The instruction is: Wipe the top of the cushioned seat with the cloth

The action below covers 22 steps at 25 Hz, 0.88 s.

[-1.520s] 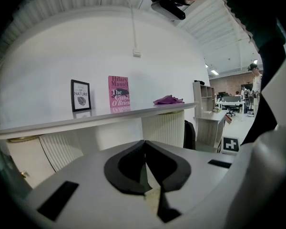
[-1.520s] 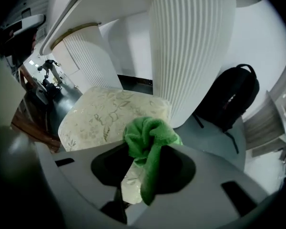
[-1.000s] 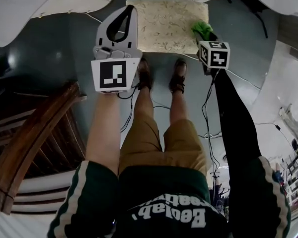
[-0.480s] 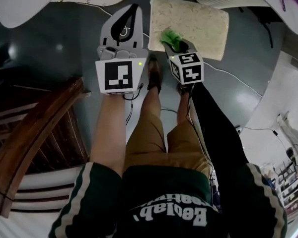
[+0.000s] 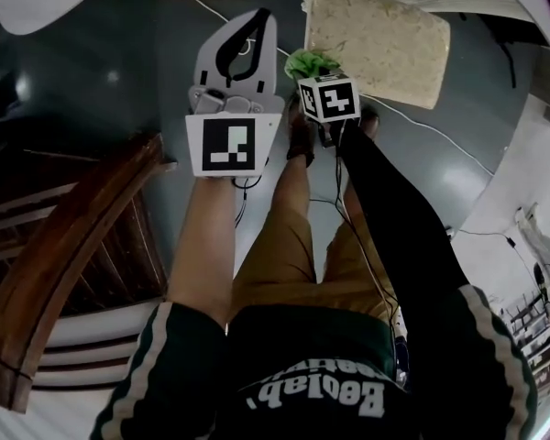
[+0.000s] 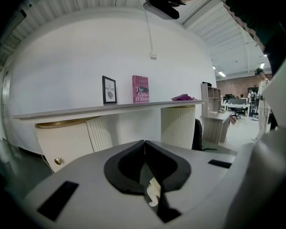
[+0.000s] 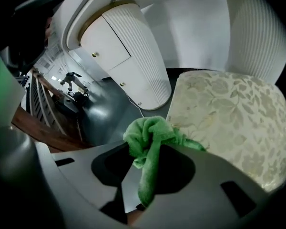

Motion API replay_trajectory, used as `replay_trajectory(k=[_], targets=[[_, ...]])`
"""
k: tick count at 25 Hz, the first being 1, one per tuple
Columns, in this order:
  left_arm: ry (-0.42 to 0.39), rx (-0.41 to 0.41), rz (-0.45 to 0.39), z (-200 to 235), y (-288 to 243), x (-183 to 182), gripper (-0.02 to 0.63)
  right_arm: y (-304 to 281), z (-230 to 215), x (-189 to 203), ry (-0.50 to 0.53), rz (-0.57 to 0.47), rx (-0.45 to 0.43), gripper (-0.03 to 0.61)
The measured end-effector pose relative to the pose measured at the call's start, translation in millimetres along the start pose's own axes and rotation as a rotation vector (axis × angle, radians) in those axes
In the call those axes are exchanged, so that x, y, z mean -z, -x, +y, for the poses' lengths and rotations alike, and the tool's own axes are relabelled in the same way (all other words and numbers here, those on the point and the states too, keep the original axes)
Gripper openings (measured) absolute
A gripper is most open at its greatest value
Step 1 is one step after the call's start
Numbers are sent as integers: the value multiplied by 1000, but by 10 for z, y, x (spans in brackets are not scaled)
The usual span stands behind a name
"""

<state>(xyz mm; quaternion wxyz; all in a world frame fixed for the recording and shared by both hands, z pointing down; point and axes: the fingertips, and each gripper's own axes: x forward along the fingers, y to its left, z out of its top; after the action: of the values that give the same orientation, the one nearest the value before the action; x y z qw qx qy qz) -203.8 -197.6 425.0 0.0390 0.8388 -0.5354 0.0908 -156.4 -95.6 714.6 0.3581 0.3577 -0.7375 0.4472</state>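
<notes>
Right gripper [image 5: 319, 79], jaws clamped on the crumpled green terry cloth [image 7: 150, 135], at the near left corner of the cream leaf-patterned cushioned seat [image 7: 229, 113]. Within the past second the cloth crossed from the near right corner, so one pass along the near edge appears complete and the farther surface remains. Left gripper [image 6: 144, 144], jaws together and empty, is held clear.

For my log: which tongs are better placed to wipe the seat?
Right: the right tongs grip the green cloth by the cushioned seat; the left tongs are shut, empty, facing a wall.
</notes>
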Motion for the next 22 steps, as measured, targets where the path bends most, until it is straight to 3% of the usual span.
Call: replay_trajectory(k=[12, 22], targets=[[-26, 39, 5, -133, -181, -17, 17, 137, -45, -17, 39, 0, -29, 127], [-31, 68, 17, -649, -483, -115, 17, 444, -535, 147, 4, -30, -68, 133]])
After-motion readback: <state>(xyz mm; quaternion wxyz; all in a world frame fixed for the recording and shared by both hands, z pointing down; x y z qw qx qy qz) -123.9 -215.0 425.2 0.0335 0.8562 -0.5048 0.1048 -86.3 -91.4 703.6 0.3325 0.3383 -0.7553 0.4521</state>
